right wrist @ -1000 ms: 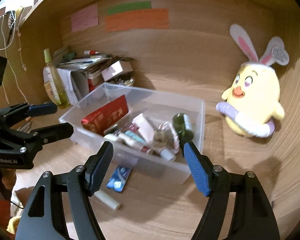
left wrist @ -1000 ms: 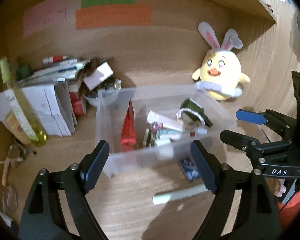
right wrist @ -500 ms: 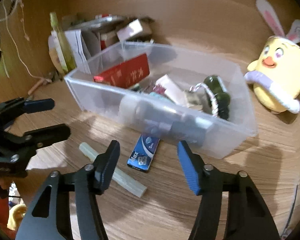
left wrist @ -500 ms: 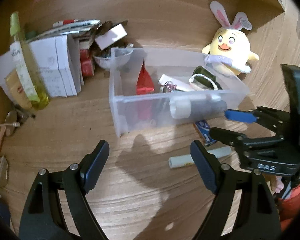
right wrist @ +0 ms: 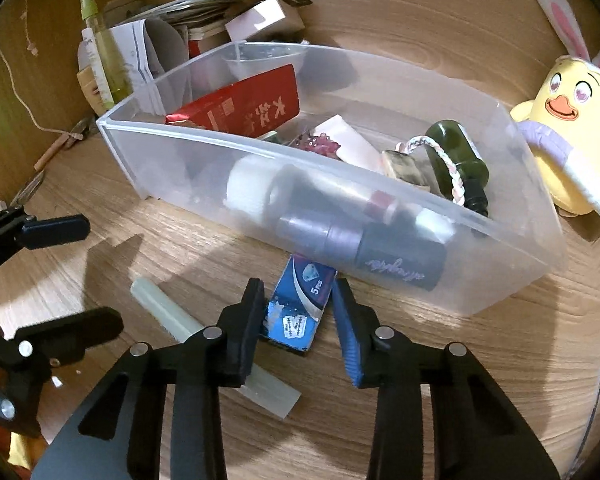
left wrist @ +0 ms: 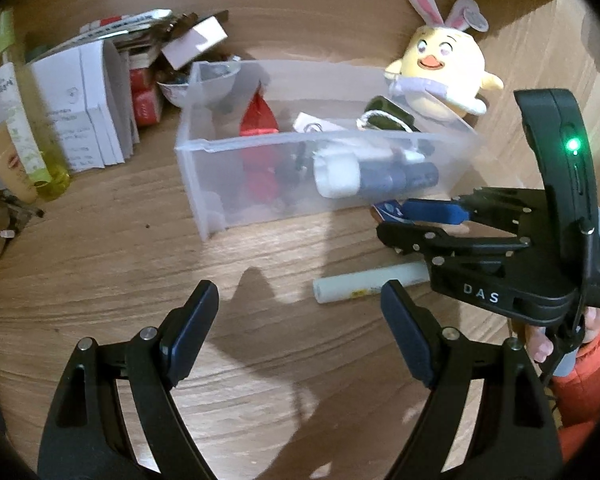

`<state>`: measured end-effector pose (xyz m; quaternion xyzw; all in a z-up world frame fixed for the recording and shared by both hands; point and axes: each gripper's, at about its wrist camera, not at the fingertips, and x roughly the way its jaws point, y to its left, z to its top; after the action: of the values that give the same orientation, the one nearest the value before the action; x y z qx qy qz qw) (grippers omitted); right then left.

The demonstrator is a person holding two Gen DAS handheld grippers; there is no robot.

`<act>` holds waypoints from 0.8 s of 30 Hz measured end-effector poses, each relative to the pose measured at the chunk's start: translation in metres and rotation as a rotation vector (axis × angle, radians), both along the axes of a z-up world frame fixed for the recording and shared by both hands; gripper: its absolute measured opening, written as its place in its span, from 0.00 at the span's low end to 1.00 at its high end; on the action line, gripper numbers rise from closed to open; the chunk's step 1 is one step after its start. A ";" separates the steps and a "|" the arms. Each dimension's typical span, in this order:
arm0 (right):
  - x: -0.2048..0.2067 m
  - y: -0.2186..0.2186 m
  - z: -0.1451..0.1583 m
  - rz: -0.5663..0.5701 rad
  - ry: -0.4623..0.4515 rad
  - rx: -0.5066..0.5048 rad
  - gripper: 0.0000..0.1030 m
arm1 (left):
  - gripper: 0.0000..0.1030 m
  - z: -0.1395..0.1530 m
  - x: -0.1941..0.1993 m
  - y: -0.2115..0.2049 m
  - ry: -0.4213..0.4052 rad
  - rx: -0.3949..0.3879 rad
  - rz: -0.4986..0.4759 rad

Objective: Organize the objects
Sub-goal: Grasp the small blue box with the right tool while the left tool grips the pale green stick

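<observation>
A clear plastic bin (right wrist: 500,292) (left wrist: 204,184) holds a red packet (right wrist: 244,104), a dark tube (right wrist: 380,256), a green bottle (right wrist: 460,156) and other small items. A small blue razor-blade box (right wrist: 300,308) (left wrist: 388,210) lies on the wooden desk just in front of the bin. My right gripper (right wrist: 296,312) (left wrist: 416,220) straddles this box, its jaws close to both sides, half shut. A pale stick (right wrist: 168,312) (left wrist: 368,282) lies beside it. My left gripper (left wrist: 300,336) (right wrist: 72,276) is open and empty above bare desk.
A yellow bunny-eared plush (left wrist: 444,68) (right wrist: 568,128) stands right of the bin. Papers and boxes (left wrist: 92,92) and a yellow-green bottle (left wrist: 28,120) (right wrist: 104,52) stand at the back left. Wooden walls close in the back and sides.
Both grippers have moved down and in toward the desk. My right gripper's jaws have narrowed around the blue box. The left gripper stays open.
</observation>
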<state>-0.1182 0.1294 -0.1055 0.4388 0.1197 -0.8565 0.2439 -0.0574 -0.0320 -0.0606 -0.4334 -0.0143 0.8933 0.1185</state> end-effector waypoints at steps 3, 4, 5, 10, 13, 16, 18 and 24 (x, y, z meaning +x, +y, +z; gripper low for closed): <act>0.004 0.006 0.002 0.001 0.001 -0.001 0.25 | 0.82 -0.002 0.002 0.007 -0.013 -0.007 -0.020; 0.007 0.010 0.003 -0.002 0.005 0.002 0.25 | 0.82 -0.003 0.002 0.011 -0.019 -0.015 -0.028; 0.007 0.013 0.004 -0.008 0.009 0.005 0.25 | 0.88 -0.004 0.002 0.013 -0.024 -0.020 -0.031; 0.008 0.034 0.007 -0.028 0.011 -0.003 0.25 | 0.92 -0.007 -0.003 0.027 -0.031 -0.062 -0.055; 0.012 0.048 0.008 -0.036 0.005 -0.020 0.25 | 0.92 -0.005 -0.009 0.035 -0.030 -0.090 -0.084; 0.017 0.058 0.010 -0.040 0.002 -0.027 0.25 | 0.92 -0.006 -0.016 0.052 -0.025 -0.139 -0.146; 0.020 0.064 0.010 -0.041 0.004 -0.027 0.25 | 0.92 -0.009 -0.020 0.059 -0.034 -0.161 -0.152; 0.030 0.084 0.013 -0.052 -0.002 -0.053 0.25 | 0.90 -0.024 -0.031 0.072 -0.106 -0.173 -0.179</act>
<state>-0.0887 0.2134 -0.0926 0.4362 0.0853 -0.8650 0.2331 -0.0887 0.0396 -0.0849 -0.4882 0.0951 0.8528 0.1592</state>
